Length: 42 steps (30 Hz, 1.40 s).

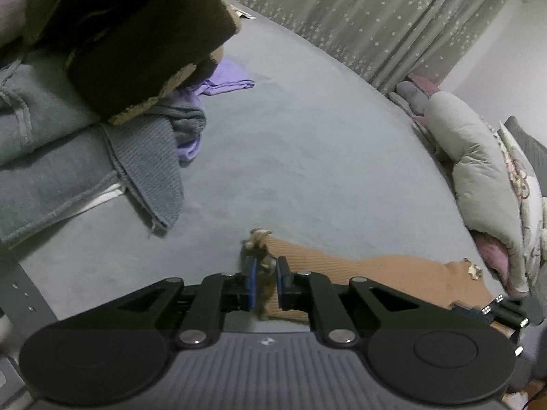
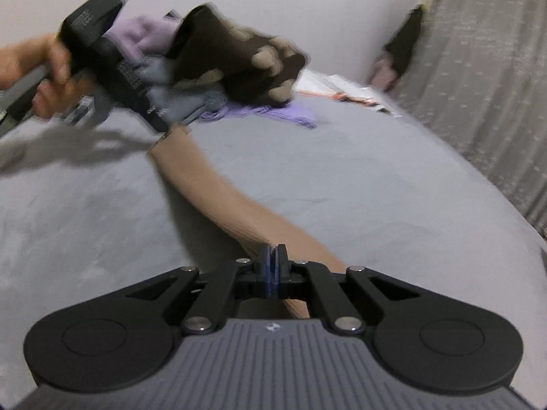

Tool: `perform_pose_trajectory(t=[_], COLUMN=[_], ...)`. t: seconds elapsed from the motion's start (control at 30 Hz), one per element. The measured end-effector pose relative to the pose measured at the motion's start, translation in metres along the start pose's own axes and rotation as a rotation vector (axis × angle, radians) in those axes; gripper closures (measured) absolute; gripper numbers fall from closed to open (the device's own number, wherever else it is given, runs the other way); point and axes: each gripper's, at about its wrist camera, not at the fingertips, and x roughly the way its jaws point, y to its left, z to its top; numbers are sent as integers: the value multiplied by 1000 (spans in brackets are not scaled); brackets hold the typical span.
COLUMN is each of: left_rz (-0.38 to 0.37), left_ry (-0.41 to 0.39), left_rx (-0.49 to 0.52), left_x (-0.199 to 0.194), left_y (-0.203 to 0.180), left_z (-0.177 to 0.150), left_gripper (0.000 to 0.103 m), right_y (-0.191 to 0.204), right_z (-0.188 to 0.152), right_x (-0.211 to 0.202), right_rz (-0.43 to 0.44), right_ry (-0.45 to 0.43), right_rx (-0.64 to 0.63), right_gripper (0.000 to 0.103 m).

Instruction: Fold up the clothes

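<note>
A long tan ribbed garment [image 1: 342, 266] lies stretched across the grey bed sheet [image 1: 307, 157]. My left gripper [image 1: 265, 266] is shut on its frilly brown end, which bunches between the blue pads. In the right wrist view the tan garment [image 2: 212, 198] runs from my right gripper [image 2: 272, 256], shut on its near end, up to the left gripper [image 2: 160, 126], held by a person's hand [image 2: 51, 78]. The right gripper [image 1: 492, 307] also shows at the garment's far end in the left wrist view.
A pile of clothes sits at the left: a grey knit [image 1: 68, 157], a dark brown garment [image 1: 130, 34] and a purple one [image 1: 225, 78]. Pillows and a duvet [image 1: 478, 157] line the right side below a starred curtain [image 1: 376, 17]. Papers [image 2: 342, 92] lie at the bed's far edge.
</note>
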Motion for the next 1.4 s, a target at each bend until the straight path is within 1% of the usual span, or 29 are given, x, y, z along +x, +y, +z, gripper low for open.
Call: perform_pose_trajectory(t=[0.03, 0.07, 0.1, 0.17, 0.23, 0.27, 0.3, 0.33, 0.4, 0.43, 0.47, 0.5, 0.53, 0.57, 0.6, 0.67, 0.7, 0.8, 0.87, 0.93, 1.0, 1.07, 1.13, 1.17, 1.2, 1.23, 1.3, 1.33, 1.4], left_rz=[-6, -11, -13, -13, -10, -10, -11, -12, -14, -13, -10, -9, -6, -8, -12, -25, -27, -26, -27, -24, -5, 42, 73, 82, 85, 78, 61, 62, 59], left_ry=[-8, -16, -21, -29, -30, -29, -30, -32, -35, -36, -37, -38, -40, -47, -54, -67, -69, -56, -27, 5, 33, 62, 71, 67, 58, 57, 59, 63, 48], left_rx=[-5, -13, -20, -34, -43, -49, -52, -52, -51, -52, -57, -58, -66, -82, -98, -114, -117, -120, -102, -75, -43, -8, 8, 16, 29, 35, 46, 56, 80], left_x=[-3, -6, -9, -13, -15, -16, -16, -17, -18, -19, -20, -21, -23, -25, -28, -32, -34, -32, -25, -17, -7, 6, 13, 15, 18, 20, 23, 25, 24], left_y=[1, 2, 3, 7, 10, 12, 13, 13, 14, 15, 16, 17, 18, 22, 26, 31, 32, 34, 31, 25, 20, 13, 11, 9, 6, 5, 3, 2, 0], left_z=[1, 2, 3, 5, 5, 5, 5, 6, 6, 7, 7, 6, 6, 8, 9, 10, 10, 8, 5, 2, -2, -6, -7, -7, -7, -7, -7, -8, -11], left_gripper=[92, 92, 91, 91, 91, 91, 91, 90, 89, 87, 86, 83, 80, 78, 73, 72, 72, 69, 65, 57, 56, 56, 56, 56, 57, 68, 92, 94, 97], right_y=[10, 21, 33, 57, 77, 93, 109, 116, 132, 142, 145, 146, 144, 142, 140, 136, 132, 123, 117, 115, 113, 116, 126, 133, 137, 141, 152, 155, 154], right_z=[3, 7, 10, 20, 27, 33, 38, 40, 47, 57, 60, 66, 69, 75, 81, 91, 95, 93, 84, 74, 68, 69, 73, 77, 80, 82, 90, 92, 90], right_x=[2, 6, 10, 24, 38, 50, 61, 65, 80, 99, 108, 120, 123, 128, 123, 111, 100, 83, 75, 75, 81, 85, 89, 89, 89, 88, 88, 90, 80], right_rz=[29, 21, 10, -47, -43, -41, -53, -59, -92, -159, -185, -204, -199, -172, -148, -101, -85, -29, 31, 60, 71, 60, 49, 54, 65, 76, 54, 48, 30], right_ry=[-11, -15, -19, -26, -26, -27, -41, -48, -59, -47, -36, -19, -11, 11, -12, -61, -100, -142, -138, -109, -78, -88, -102, -113, -121, -130, -117, -110, -90], right_rx=[-24, -64, -104, -199, -266, -328, -388, -413, -471, -501, -507, -495, -480, -440, -388, -284, -218, -119, -91, -84, -70, -50, -52, -62, -68, -74, -100, -107, -125], right_gripper=[86, 79, 77, 69, 66, 66, 66, 66, 66, 66, 68, 70, 98, 101, 101, 102, 102, 101, 101, 101, 101, 97, 89, 88, 86, 85, 84, 82, 74])
